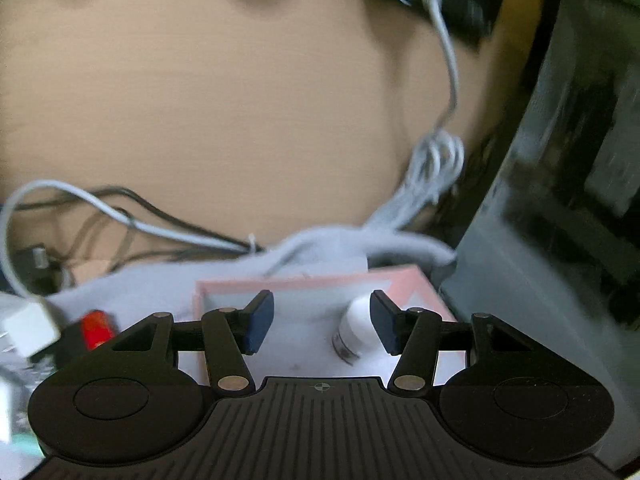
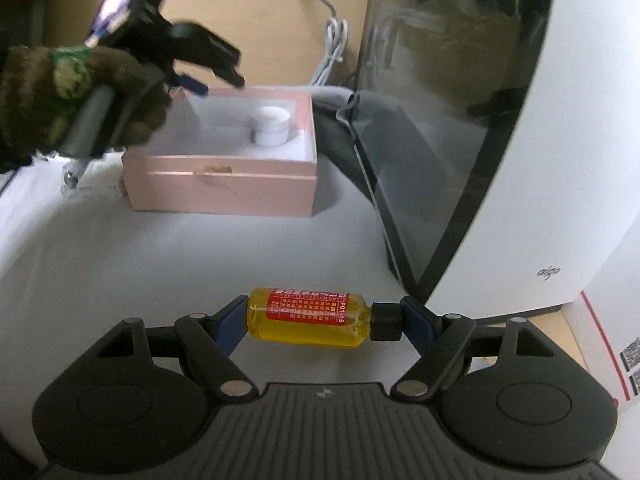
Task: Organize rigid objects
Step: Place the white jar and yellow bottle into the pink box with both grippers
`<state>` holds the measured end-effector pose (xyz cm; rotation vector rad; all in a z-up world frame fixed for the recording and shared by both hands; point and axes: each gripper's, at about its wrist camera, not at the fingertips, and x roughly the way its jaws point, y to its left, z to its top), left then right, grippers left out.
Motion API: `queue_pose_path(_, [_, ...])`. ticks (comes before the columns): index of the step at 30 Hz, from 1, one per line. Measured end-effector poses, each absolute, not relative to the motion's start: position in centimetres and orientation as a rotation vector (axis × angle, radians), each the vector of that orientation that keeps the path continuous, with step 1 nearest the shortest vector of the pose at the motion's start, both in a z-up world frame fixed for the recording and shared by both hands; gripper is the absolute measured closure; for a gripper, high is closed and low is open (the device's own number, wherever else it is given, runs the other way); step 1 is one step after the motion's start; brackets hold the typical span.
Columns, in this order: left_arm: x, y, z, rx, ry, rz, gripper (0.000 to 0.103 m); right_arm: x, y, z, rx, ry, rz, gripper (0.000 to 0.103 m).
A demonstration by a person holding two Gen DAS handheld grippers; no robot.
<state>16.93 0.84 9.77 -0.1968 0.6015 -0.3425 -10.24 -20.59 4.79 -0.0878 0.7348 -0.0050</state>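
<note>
A pink box (image 2: 224,184) with a white inside stands on the white cloth; it also shows in the left wrist view (image 1: 416,280). A small white jar (image 2: 270,125) stands inside it, seen in the left wrist view (image 1: 354,330) too. My left gripper (image 1: 322,322) is open and empty, hovering above the box; it appears in the right wrist view (image 2: 216,78), held by a gloved hand. My right gripper (image 2: 320,320) is shut on a yellow bottle (image 2: 310,317) with a red label and black cap, held sideways above the cloth, in front of the box.
A dark glass-fronted white appliance (image 2: 520,160) stands to the right of the box. White cables (image 1: 436,160) hang on the cardboard wall behind. A red object (image 1: 96,326) and a white charger (image 1: 28,328) lie left of the box.
</note>
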Motion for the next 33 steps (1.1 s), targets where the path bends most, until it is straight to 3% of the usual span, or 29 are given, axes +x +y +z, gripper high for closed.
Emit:
queue_pose_path(6, [11.1, 7.3, 10.2, -0.277, 0.550, -0.249, 0.045, -7.5, -19.3, 6.3, -0.062, 0.699, 0.087, 0.023])
queue_pose_path(12, [4.3, 13.4, 7.4, -0.296, 0.613, -0.090, 0.045, -0.7, -17.5, 12.4, -0.056, 0.506, 0.184, 0.023])
queue_pose_path(15, [2.1, 15.7, 6.6, -0.249, 0.653, -0.017, 0.045, 3.1, -15.7, 13.8, -0.127, 0.432, 0.158, 0.012])
queue_pose_path(17, [1.5, 16.8, 6.1, -0.238, 0.692, -0.008, 0.045, 5.1, -14.3, 13.6, -0.178, 0.452, 0.176, 0.012])
queue_pose_path(23, [2.0, 16.8, 6.3, -0.235, 0.710, -0.031, 0.045, 4.9, -12.1, 11.3, -0.119, 0.530, 0.321, 0.012])
queue_pose_path(33, [9.1, 13.1, 8.8, -0.298, 0.703, -0.143, 0.045, 0.3, -11.1, 7.5, -0.150, 0.604, 0.390, 0.012])
